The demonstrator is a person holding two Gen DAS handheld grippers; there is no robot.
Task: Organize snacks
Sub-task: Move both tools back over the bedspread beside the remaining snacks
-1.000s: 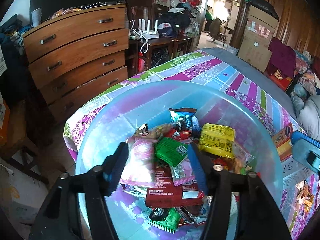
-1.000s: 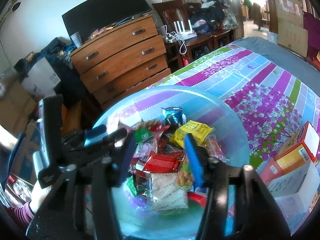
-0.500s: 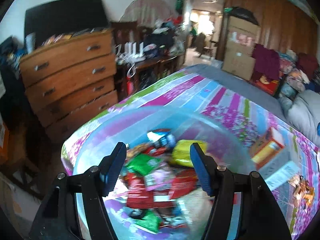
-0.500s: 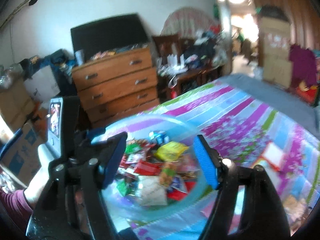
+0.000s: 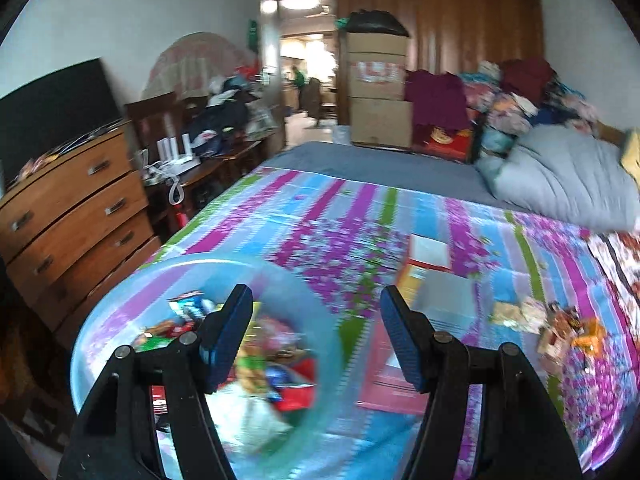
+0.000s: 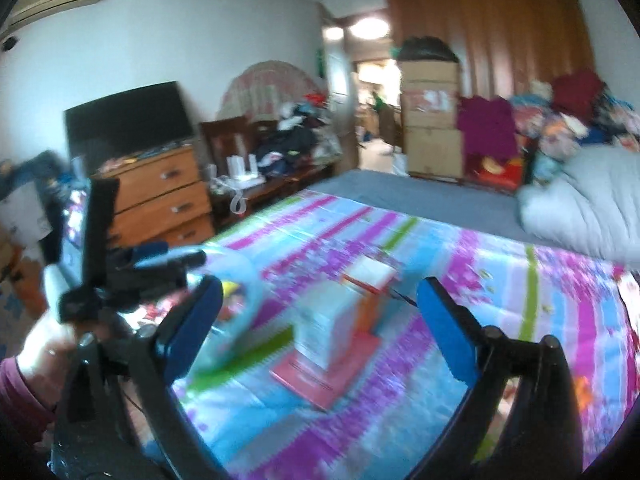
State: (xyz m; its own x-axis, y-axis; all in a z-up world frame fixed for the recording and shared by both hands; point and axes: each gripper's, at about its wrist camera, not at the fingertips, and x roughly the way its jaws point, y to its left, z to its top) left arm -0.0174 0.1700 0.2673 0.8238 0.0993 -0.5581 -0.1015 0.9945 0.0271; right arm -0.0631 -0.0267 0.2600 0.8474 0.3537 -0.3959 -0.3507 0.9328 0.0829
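- Bedroom clutter fills the background: a wooden dresser (image 5: 72, 216) with a dark screen (image 5: 56, 100) on top stands at the left, stacked cardboard boxes (image 5: 378, 92) stand by a lit doorway, and heaped clothes (image 5: 520, 92) lie against the far wall.
- Nearer the camera, a bed carries a striped, flowered sheet (image 5: 320, 224) in purple, blue and green, with a grey quilt (image 5: 568, 176) bunched at its far right.
- A pale blue plastic basin (image 5: 120, 308) sits on the sheet at the bed's near left corner, holding a jumble of snack packets (image 5: 280, 360); blur hides what most of them are.
- Just to the right of the basin, small cartons (image 6: 340, 320) in white, orange and red stand and lie on the sheet, with a flat red one underneath.
- More loose snack wrappers (image 5: 556, 324) lie further right on the sheet, apart from the basin.
- The left gripper (image 5: 316, 336) hangs above the basin's right rim, its blue-padded jaws partly apart with nothing between them.
- The right gripper (image 6: 320, 324) hangs over the cartons, its jaws having just been opening; they stand wide apart and hold nothing.
- In the right wrist view a hand (image 6: 44, 344) with a dark red sleeve (image 6: 20, 396) holds the left gripper's handle at the left edge.
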